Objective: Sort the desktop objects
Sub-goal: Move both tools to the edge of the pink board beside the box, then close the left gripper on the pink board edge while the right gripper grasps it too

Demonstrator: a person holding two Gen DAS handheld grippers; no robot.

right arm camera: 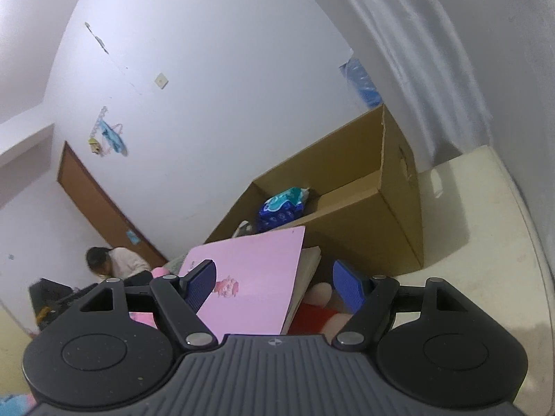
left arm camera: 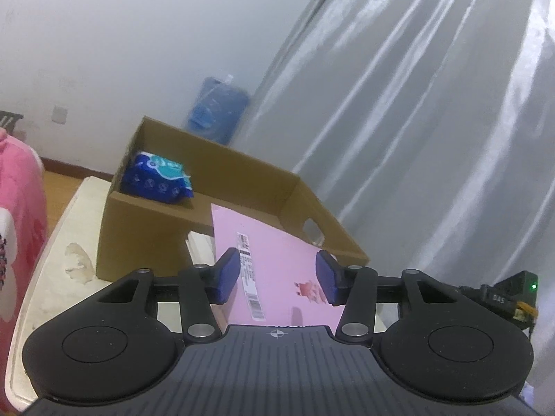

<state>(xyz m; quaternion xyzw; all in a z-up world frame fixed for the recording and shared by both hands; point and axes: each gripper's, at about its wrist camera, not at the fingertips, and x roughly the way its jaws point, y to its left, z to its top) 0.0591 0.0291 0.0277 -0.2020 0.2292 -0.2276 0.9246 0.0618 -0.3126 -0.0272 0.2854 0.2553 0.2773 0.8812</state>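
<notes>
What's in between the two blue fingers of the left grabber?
The pink book sits between the left gripper pads, seen in the left wrist view. Whether they pinch it is unclear.

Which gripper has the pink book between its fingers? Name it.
The left gripper: the pink book fills the gap between its blue pads. The right gripper is open wider, and the book lies only by its left finger.

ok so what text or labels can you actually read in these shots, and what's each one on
No text is clearly readable.
Pink book: white barcode sticker with print, too small to read.
Blue tissue pack in the cardboard box: white icons and print, blurred.
Black device at the right edge: pale letters, possibly "DAS", not certain.
Blue water jug: label blurred.
Left gripper and right gripper: only a crosshair mark, no words.
</notes>
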